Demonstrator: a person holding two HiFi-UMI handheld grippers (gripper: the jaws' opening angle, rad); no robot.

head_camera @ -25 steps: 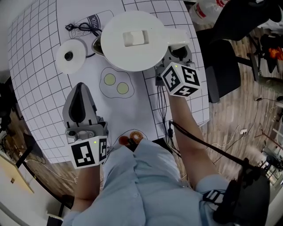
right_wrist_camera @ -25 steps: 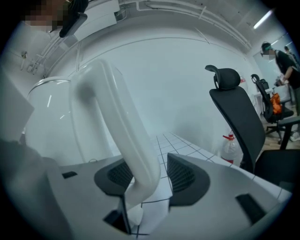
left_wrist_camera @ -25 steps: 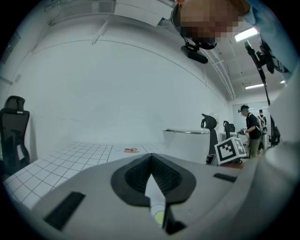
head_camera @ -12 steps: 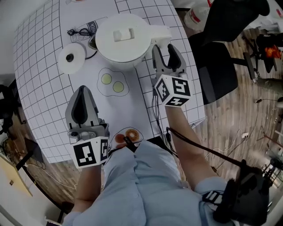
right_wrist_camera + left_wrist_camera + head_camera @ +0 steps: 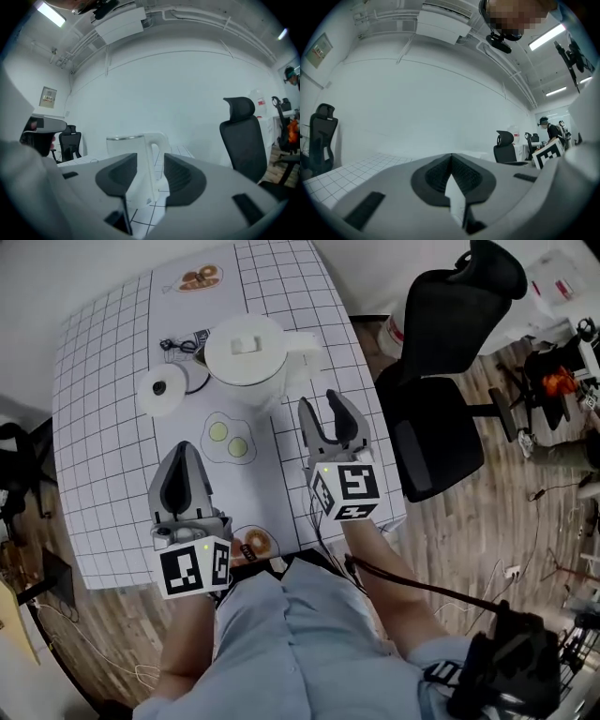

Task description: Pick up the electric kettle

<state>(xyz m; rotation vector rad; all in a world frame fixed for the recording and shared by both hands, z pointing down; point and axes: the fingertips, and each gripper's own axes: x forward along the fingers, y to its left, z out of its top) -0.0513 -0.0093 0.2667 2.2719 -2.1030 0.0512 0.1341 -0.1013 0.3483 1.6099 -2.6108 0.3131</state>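
The electric kettle (image 5: 248,360) stands on the tabletop (image 5: 103,427) at the head view's upper centre, its handle (image 5: 305,345) pointing right. Below it and apart from it, the right gripper (image 5: 322,413) has its fingers spread, having just narrowed slightly, with nothing between them. Its own view lines the handle (image 5: 157,154) up with the gap. The left gripper (image 5: 183,448), lower left, has its fingers pressed together and is empty. A sound grasp likely means advancing straight, seating the handle deep between the fingers, then lifting upright.

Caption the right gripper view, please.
Right gripper, open and empty, jaws just narrowed, faces the white kettle on the gridded table.
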